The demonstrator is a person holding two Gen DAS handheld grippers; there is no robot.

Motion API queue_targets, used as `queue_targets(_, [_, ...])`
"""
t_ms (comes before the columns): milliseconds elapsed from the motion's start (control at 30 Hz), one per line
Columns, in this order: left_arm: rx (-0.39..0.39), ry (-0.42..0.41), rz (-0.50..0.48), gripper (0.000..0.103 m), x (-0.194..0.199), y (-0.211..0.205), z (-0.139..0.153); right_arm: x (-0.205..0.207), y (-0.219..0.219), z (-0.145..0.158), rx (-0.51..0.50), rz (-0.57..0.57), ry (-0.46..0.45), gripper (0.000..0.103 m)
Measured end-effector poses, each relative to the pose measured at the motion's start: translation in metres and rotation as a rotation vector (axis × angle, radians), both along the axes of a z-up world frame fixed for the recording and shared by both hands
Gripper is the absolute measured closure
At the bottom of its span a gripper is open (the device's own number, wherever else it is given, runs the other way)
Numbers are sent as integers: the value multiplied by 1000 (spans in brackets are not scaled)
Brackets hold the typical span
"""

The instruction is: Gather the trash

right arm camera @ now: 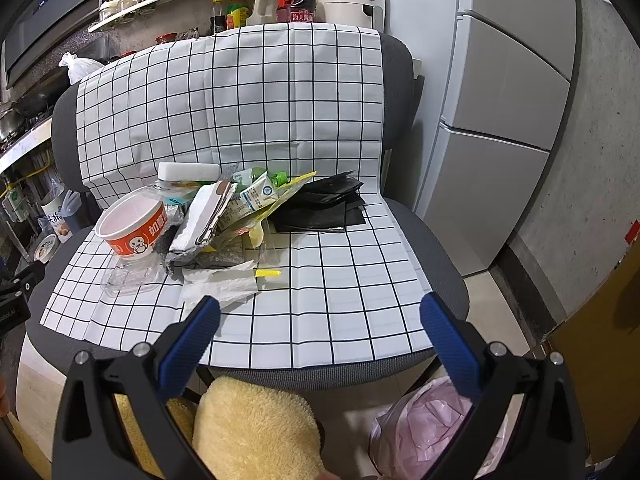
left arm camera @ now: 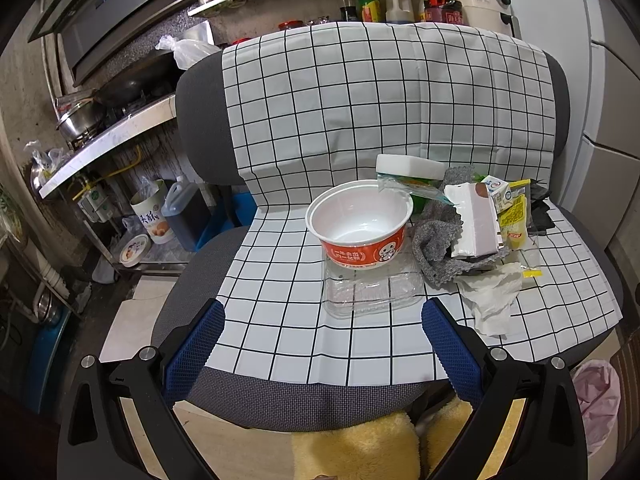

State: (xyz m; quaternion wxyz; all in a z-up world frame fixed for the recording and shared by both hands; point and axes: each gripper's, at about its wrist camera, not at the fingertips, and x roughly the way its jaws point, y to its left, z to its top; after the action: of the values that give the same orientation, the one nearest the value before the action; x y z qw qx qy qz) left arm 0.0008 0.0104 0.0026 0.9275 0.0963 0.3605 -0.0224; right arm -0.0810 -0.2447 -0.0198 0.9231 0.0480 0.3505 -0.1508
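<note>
A: Two tongs, left (left arm camera: 322,320) and right (right arm camera: 320,316), both spread wide and holding nothing.

B: So nothing is collected yet?

A: It seems not. A pink-lined bin (right arm camera: 416,428) waits on the floor below the chair (right arm camera: 320,372). On the seat, tissue (right arm camera: 220,284) lies nearest, then a clear tray (left arm camera: 372,292), bowl (left arm camera: 360,220), carton (right arm camera: 256,194) and black bags (right arm camera: 320,208).

B: All still to go.

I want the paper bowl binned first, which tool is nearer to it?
Left. The left tool sits open right in front of the orange paper bowl. The right tool is open further right, with the bowl off to its left.
</note>
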Motion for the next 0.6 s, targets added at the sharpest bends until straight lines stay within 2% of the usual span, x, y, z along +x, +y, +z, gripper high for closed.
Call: queue_targets(600, [1, 1, 0, 6, 0, 0, 0, 0, -2, 0, 6, -5, 1, 6])
